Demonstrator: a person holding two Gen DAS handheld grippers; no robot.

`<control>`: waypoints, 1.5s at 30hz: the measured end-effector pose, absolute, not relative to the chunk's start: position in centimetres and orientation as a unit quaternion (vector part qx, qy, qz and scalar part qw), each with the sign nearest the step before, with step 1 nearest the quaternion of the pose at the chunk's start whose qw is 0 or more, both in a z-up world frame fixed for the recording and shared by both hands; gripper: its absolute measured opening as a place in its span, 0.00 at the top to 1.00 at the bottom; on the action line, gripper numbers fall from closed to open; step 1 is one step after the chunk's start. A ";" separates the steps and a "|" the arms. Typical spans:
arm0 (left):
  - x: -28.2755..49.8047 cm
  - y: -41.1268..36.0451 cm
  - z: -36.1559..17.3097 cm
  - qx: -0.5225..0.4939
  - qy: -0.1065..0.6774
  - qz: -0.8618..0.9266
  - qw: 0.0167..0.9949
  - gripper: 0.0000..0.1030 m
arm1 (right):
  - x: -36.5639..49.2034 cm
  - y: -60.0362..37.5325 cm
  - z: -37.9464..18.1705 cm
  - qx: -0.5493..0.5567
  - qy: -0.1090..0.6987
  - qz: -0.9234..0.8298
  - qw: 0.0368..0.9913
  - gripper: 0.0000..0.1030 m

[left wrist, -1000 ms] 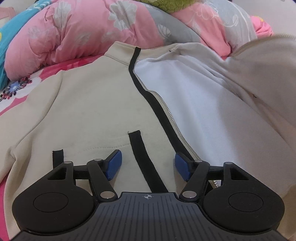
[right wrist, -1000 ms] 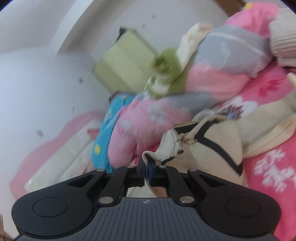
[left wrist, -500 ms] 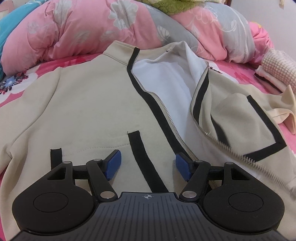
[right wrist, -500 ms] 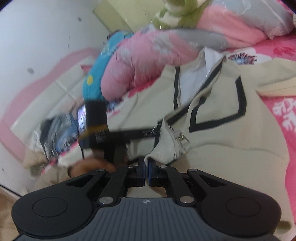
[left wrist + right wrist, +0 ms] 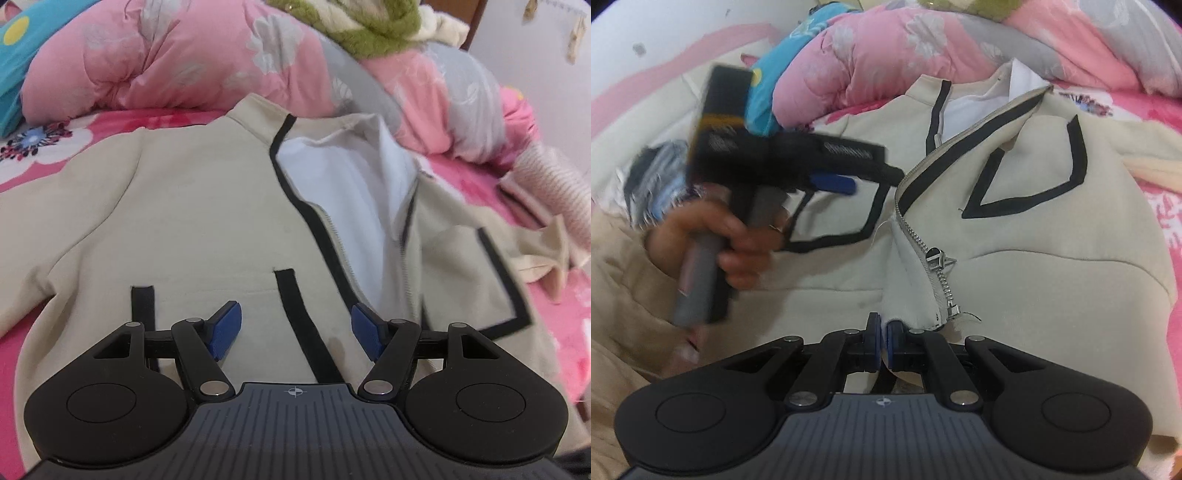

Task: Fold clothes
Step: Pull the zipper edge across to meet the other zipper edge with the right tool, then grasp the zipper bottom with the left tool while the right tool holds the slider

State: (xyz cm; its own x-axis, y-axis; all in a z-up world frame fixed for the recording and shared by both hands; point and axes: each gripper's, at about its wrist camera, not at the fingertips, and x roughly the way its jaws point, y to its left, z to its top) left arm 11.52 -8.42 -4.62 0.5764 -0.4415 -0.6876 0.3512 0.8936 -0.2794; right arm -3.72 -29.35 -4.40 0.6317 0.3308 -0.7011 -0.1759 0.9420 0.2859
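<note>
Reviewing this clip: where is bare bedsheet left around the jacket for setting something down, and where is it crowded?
A strip of pink bedsheet lies bare between the jacket shoulder and the quilt. Another patch shows right of the jacket, below the knit garment. The head of the bed is crowded with quilts.

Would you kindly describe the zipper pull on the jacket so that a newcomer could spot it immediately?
Find the cream jacket with black trim spread on the pink floral bedsheet. Follow the silver zipper teeth along its right front panel's edge towards the hem, which the right gripper pinches. The zipper pull is the only shiny metal tab there, with a black top.
</note>
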 end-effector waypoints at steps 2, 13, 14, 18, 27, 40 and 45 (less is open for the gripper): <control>10.8 -7.7 -4.3 -0.080 0.411 -0.249 0.873 0.36 | -4.2 -28.6 -4.4 0.070 0.397 0.135 0.905 0.97; 9.5 -8.2 -5.2 -0.166 0.473 -0.343 0.794 0.37 | -8.9 -20.4 -6.6 -0.292 0.297 0.105 0.903 0.97; 9.4 -8.3 -5.4 -0.166 0.476 -0.343 0.792 0.37 | -9.0 -20.5 -6.7 -0.289 0.295 0.104 0.905 0.96; 9.2 -8.6 -5.6 -0.178 0.487 -0.342 0.783 0.37 | -9.6 -20.9 -6.3 -0.284 0.278 0.101 0.912 0.92; 10.1 -13.2 -5.3 -0.090 0.505 -0.315 0.798 0.37 | -10.9 -20.8 -5.6 -0.250 0.248 0.114 0.929 0.73; 9.7 -9.6 -6.7 -0.126 0.499 -0.312 0.799 0.73 | -11.9 -30.5 -2.8 0.036 0.249 0.091 0.964 0.72; 9.3 -10.1 -6.6 -0.103 0.484 -0.333 0.803 0.73 | -10.5 -37.1 -2.4 0.223 0.249 0.072 0.940 0.71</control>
State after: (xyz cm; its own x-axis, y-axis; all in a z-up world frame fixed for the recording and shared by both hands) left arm 9.31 -10.09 -6.62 0.3092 -0.6335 -0.7093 0.4344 0.7575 -0.4872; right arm -10.52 -37.07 -2.39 0.8658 0.2464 -0.4355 -0.0240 0.8898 0.4558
